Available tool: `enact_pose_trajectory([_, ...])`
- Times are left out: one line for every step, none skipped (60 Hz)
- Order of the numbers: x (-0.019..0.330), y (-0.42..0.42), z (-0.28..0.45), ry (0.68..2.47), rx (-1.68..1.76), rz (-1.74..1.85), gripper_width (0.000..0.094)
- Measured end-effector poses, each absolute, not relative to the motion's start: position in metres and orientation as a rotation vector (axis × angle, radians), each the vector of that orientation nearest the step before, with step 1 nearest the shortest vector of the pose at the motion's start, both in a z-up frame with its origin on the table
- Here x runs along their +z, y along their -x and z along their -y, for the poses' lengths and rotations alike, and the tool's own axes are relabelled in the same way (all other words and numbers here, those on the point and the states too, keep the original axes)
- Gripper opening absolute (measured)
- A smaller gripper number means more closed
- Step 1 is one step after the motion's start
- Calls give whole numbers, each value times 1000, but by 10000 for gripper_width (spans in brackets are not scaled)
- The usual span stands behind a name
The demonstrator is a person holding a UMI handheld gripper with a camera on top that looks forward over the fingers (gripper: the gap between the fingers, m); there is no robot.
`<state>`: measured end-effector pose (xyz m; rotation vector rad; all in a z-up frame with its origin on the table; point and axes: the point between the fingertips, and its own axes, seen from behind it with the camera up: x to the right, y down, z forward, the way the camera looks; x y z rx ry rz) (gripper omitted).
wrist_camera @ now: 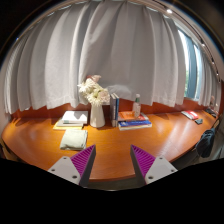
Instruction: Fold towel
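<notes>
A folded pale yellow towel [73,139] lies on the wooden table [112,140], ahead of my fingers and to the left. My gripper [113,160] hangs above the table's near part, its two purple pads [84,158] well apart with only bare wood between them. It is open and holds nothing. The towel is clear of both fingers.
At the table's back stand a vase of white flowers [96,98], an open book [72,119], a stack of books [133,121] with a bottle [137,103], and a red item [191,115] at far right. A dark bag [207,143] is at the right edge. Curtains hang behind.
</notes>
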<state>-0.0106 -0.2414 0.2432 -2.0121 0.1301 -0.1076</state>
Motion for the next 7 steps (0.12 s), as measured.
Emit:
enact_pose_trajectory([244, 10, 243, 2011, -107, -131, 681])
enact_pose_trajectory([244, 10, 244, 2010, -106, -133, 680])
enact_pose_trajectory([244, 10, 245, 2010, -106, -134, 679])
enact_pose_trajectory([244, 10, 247, 2010, -106, -134, 681])
enact_pose_trajectory([245, 10, 248, 2009, -107, -135, 681])
enact_pose_trajectory([245, 10, 249, 2008, -108, -135, 682])
enact_pose_trajectory([246, 10, 250, 2006, -108, -136, 681])
